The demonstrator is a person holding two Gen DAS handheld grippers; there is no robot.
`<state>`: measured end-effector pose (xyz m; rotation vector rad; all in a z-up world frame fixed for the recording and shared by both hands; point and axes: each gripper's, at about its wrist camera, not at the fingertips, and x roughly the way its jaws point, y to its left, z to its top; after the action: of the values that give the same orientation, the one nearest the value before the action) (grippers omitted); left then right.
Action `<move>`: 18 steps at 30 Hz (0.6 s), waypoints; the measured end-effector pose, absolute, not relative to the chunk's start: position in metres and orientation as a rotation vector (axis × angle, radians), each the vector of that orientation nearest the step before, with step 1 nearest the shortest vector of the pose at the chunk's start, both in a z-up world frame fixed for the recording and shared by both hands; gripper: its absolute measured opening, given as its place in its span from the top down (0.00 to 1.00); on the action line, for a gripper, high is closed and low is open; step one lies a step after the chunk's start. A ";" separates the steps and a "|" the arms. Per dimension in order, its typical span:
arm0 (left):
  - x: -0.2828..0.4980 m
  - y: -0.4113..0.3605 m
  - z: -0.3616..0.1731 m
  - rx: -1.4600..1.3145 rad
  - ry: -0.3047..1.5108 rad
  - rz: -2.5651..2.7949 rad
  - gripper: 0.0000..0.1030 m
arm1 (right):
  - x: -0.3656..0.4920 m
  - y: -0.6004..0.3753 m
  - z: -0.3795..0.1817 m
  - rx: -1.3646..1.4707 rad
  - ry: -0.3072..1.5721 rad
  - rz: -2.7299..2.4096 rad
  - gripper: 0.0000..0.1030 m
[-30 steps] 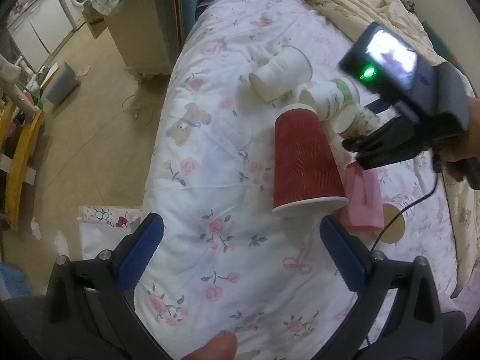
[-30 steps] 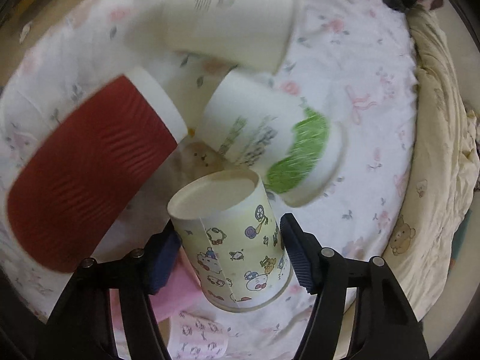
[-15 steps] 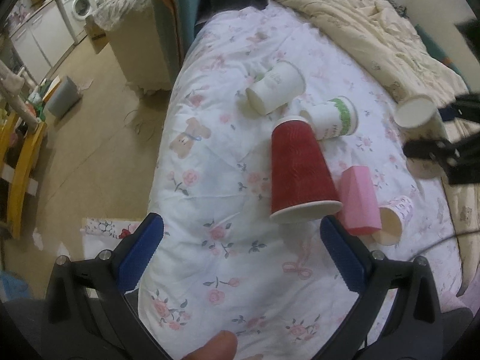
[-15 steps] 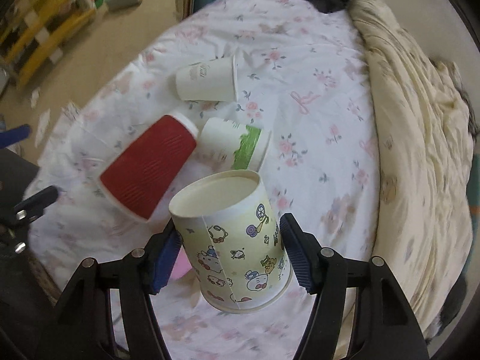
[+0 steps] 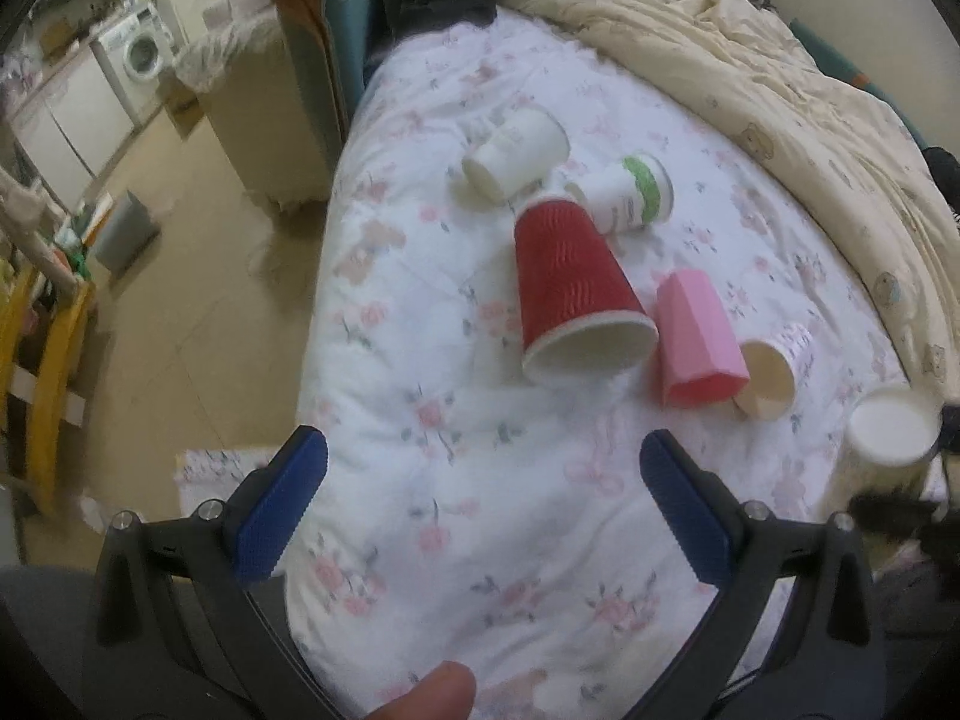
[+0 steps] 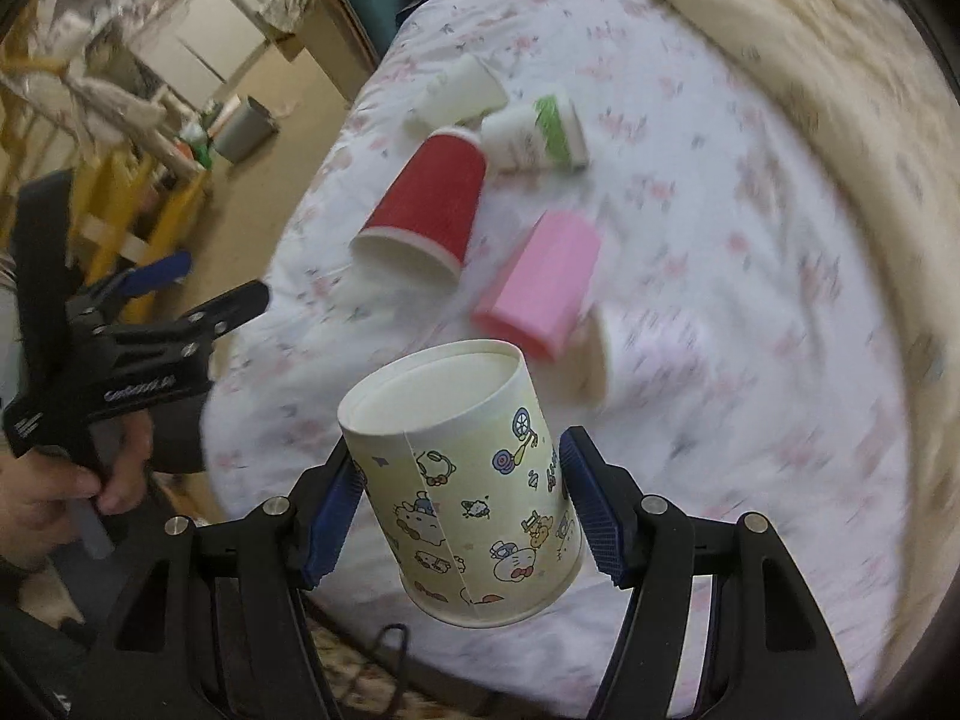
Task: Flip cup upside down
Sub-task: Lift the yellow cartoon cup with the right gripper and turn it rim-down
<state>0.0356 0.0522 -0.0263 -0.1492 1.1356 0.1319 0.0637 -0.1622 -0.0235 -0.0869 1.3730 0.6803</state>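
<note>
In our left wrist view, the left gripper [image 5: 483, 495] gapes wide with nothing between its fingers; a red cup [image 5: 576, 288] lies at twelve o'clock on the floral quilt [image 5: 450, 420]. In our right wrist view, the right gripper [image 6: 459, 504] clamps the cartoon cup [image 6: 465, 492], base toward eleven o'clock.

The right hand-held gripper [image 6: 461, 513] has its two blue-padded fingers [image 6: 591, 510] pressed against opposite sides of a cartoon-printed cup [image 6: 462, 492], carrying it bottom end up. The left hand-held gripper [image 5: 483, 507] is spread wide with nothing between its blue pads [image 5: 282, 504] (a fingertip shows at the lower edge of its view). A bare hand [image 6: 57, 492] grips its handle.
</note>
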 end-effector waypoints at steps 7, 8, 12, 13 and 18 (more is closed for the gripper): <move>0.013 0.044 -0.039 -0.143 1.164 0.128 0.00 | 0.038 -0.176 -0.057 0.136 1.409 0.652 0.34; 0.012 0.044 -0.039 -0.137 1.161 0.137 0.00 | 0.038 -0.179 -0.061 0.167 1.414 0.639 0.34; 0.009 0.051 -0.043 -0.142 1.161 0.177 0.00 | 0.044 -0.188 -0.090 0.275 1.453 0.609 0.34; 0.009 0.052 -0.045 -0.140 1.166 0.185 0.00 | 0.047 -0.189 -0.096 0.294 1.463 0.599 0.34; 0.014 0.053 -0.051 -0.135 1.178 0.201 0.00 | 0.054 -0.187 -0.127 0.392 1.536 0.599 0.34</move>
<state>0.0141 0.0531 -0.0508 -0.1350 1.1776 0.2013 0.0542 -0.1866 -0.1267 0.3924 1.5362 0.5993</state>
